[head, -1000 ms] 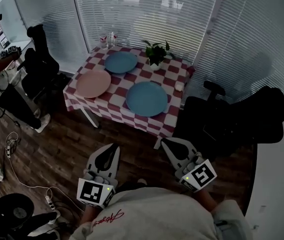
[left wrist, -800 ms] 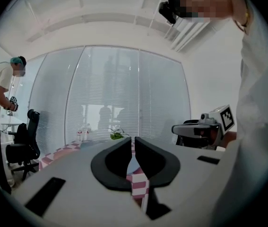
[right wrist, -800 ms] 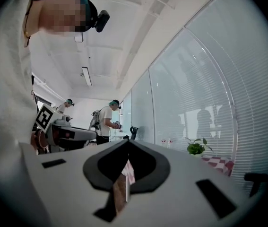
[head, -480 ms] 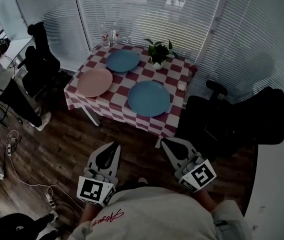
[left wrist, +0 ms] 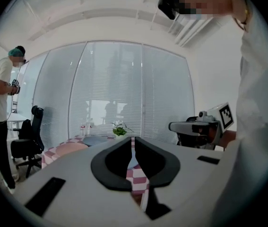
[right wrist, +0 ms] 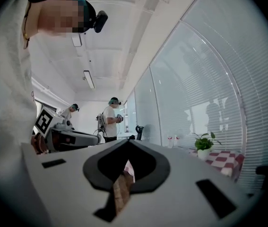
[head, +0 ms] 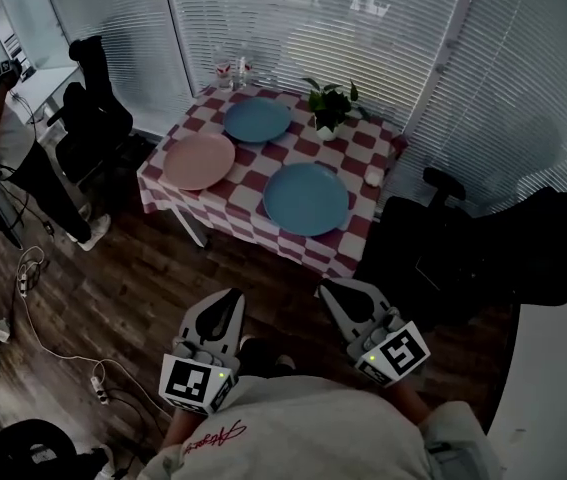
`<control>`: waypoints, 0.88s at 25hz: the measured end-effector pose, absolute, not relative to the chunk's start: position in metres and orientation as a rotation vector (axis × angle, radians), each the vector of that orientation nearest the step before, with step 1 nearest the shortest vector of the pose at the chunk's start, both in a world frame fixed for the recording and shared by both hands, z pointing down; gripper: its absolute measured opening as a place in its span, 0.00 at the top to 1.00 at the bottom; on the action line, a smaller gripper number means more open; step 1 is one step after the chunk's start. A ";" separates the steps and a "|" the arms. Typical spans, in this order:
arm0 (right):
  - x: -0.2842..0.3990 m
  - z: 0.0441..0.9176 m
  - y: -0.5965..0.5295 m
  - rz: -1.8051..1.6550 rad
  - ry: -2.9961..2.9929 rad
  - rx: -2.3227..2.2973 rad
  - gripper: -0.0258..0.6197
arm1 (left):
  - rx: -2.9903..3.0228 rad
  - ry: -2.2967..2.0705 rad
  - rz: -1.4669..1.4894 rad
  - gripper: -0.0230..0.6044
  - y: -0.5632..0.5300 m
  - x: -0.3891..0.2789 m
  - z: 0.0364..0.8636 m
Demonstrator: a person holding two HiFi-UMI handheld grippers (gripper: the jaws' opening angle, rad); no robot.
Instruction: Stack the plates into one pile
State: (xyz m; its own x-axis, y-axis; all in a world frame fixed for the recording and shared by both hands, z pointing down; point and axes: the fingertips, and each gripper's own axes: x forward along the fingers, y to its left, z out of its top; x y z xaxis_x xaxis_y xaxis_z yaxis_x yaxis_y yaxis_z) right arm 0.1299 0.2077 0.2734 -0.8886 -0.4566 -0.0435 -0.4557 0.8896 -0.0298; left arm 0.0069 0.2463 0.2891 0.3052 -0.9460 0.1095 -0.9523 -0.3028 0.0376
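On checkered table (head: 355, 150) by blinds (head: 363, 28): plates (head: 306, 198) apart; left tongs (head: 230, 300), right tongs (head: 336, 291) closed.

The checked-cloth table (head: 250, 181) carries a pink plate (head: 200, 160), a smaller blue plate (head: 257, 120), a larger blue plate (head: 306, 198), a potted plant (head: 332, 108) and glasses (head: 233, 71), all apart.

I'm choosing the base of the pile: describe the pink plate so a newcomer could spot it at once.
Look for the checked table in the corner by the blinds. Three plates lie apart on it, and the pink plate is at the left side in the head view. The other two, the near plate and the far plate, are blue.
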 end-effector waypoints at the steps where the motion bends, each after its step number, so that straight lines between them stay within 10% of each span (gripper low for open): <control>1: 0.129 0.273 0.207 -0.032 2.997 -0.722 0.94 | 2.449 -1.800 0.096 0.91 0.247 0.004 0.290; 22: 0.097 0.252 0.122 0.006 2.928 -0.813 0.94 | 2.558 -1.737 0.099 0.91 0.155 -0.040 0.268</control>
State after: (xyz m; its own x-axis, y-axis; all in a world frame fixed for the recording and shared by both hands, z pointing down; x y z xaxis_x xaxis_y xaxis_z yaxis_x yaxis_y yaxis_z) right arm 0.0974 0.1218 0.2519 -0.8520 -0.5140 -0.1000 -0.5144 0.8572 -0.0235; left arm -0.0401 0.1546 0.2685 0.3682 -0.9263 0.0799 -0.9294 -0.3691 0.0035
